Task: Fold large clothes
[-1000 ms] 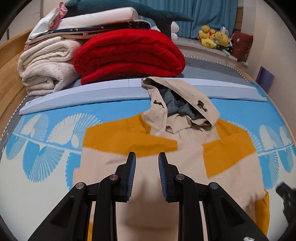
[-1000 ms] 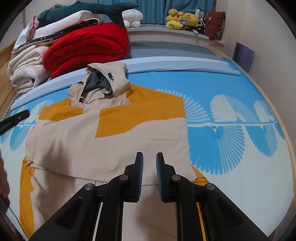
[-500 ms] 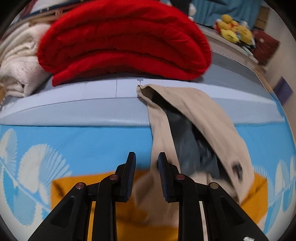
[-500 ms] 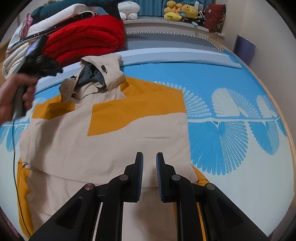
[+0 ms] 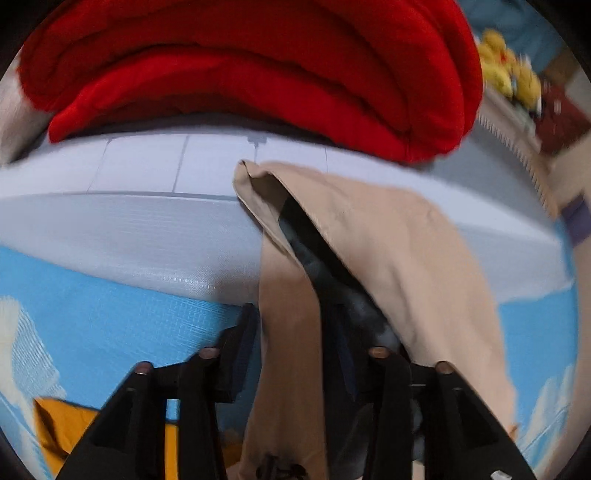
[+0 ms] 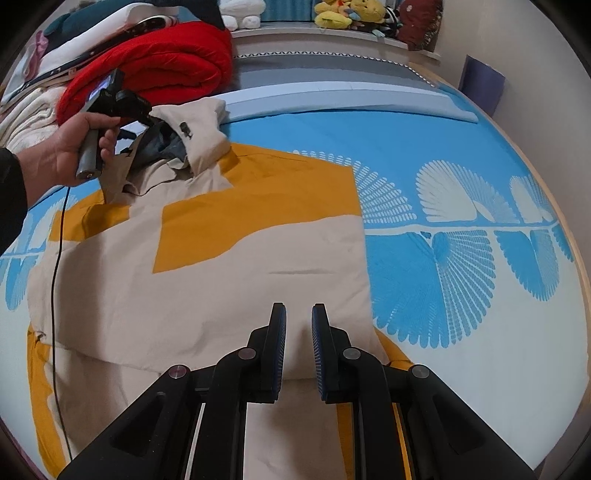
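Observation:
A beige and orange hooded jacket (image 6: 221,288) lies flat on the blue patterned mat (image 6: 424,147). Its hood (image 6: 199,136) points at the red blanket. In the left wrist view the hood's beige edge (image 5: 288,332) and dark lining run up between the fingers of my left gripper (image 5: 291,332), whose jaws are closing around that edge. The right wrist view shows a person's hand (image 6: 70,151) holding this left gripper (image 6: 147,122) at the hood. My right gripper (image 6: 299,314) hovers over the jacket's lower right part, jaws a narrow gap apart with nothing between them.
A folded red blanket (image 5: 258,74) sits just beyond the hood, with pale folded bedding (image 6: 22,118) to its left. A grey-blue foam strip (image 5: 129,229) edges the mat. A black cable (image 6: 55,258) trails across the jacket's left side. Plush toys (image 6: 347,14) line the back ledge.
My left gripper has moved from above the jacket's chest up to the hood and dropped onto its left edge, and its jaws have narrowed around the cloth. The right gripper has barely shifted.

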The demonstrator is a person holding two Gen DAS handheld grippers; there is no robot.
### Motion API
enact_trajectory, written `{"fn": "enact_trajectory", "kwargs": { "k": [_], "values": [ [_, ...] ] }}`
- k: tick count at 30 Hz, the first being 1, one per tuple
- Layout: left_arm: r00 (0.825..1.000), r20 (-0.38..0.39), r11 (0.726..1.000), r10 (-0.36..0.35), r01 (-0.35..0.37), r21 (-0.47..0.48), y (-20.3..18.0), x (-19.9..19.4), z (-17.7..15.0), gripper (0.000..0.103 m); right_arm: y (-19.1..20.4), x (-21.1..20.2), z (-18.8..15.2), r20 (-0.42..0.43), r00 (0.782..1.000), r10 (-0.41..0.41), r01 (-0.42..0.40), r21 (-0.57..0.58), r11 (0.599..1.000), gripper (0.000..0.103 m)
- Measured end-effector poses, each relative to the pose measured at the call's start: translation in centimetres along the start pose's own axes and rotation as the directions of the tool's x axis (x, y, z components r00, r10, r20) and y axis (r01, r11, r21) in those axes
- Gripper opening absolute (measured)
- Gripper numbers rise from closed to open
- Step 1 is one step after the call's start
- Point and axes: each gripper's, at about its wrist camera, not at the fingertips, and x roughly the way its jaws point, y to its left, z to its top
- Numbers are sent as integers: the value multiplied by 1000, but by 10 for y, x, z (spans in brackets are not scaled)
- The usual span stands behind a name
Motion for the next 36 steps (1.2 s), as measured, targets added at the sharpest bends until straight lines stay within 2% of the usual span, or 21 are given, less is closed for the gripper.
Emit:
{"fn": "enact_trajectory", "kwargs": {
  "k": [1,3,6,8,10,12,14,16,18,19,20,21,23,24,26,28,29,32,36],
  "values": [
    [999,-6,999,31,-31,37,-3,1,0,10,-1,1,-1,-1,1000,-3,3,4,1000,16],
    [999,8,997,48,-48,63,-5,-7,0,3,0,3,-2,-9,1000,-3,3,-2,1000,16],
    [995,81,994,59,-67,92,-7,-41,-5,2,0,4,-3,-21,1000,-7,7,-5,1000,16],
    [989,147,988,7,-29,149,-15,-79,-18,2,-1,1,-2,-15,1000,-6,6,1,1000,16],
    [977,204,969,-57,5,248,-27,-118,-40,1,-2,-4,0,-3,1000,-6,6,4,1000,16],
    [963,248,933,-102,6,359,-40,-155,-75,1,-2,-8,0,7,1000,5,-5,12,1000,16],
    [946,275,874,-169,14,486,-50,-197,-130,1,-2,-9,0,10,1000,9,-10,18,1000,16],
    [936,278,825,-216,22,565,-50,-225,-182,1,-3,-12,-2,7,1000,19,-19,34,999,16],
    [943,244,791,-225,31,610,-39,-239,-242,1,-5,-18,-1,16,999,36,-36,54,998,16],
    [951,234,790,-204,18,613,-31,-238,-267,2,-6,-23,0,27,999,41,-43,60,997,16],
    [962,207,799,-179,19,601,-20,-235,-288,3,-7,-28,1,39,998,43,-46,65,997,16],
    [976,161,823,-148,32,568,-7,-230,-313,6,-8,-33,1,51,997,49,-53,72,996,16],
    [988,90,874,-126,68,481,14,-229,-341,6,-10,-40,2,71,995,71,-77,91,993,16],
    [989,72,894,-133,88,439,23,-233,-353,6,-11,-43,2,83,993,82,-91,100,991,16],
    [991,71,936,-115,84,342,41,-250,-372,11,-13,-49,2,108,989,102,-115,117,987,16],
    [991,84,972,-105,84,221,53,-262,-373,15,-14,-54,3,132,981,140,-157,129,979,16],
    [988,106,984,-111,95,149,63,-266,-367,22,-13,-56,3,143,977,157,-176,131,976,16],
    [984,150,995,-100,100,3,89,-255,-344,53,-7,-61,6,170,957,233,-256,129,958,17],
    [987,87,977,-137,149,-152,109,-209,-325,53,9,-58,6,169,931,323,-345,118,931,21]
  ]
}}
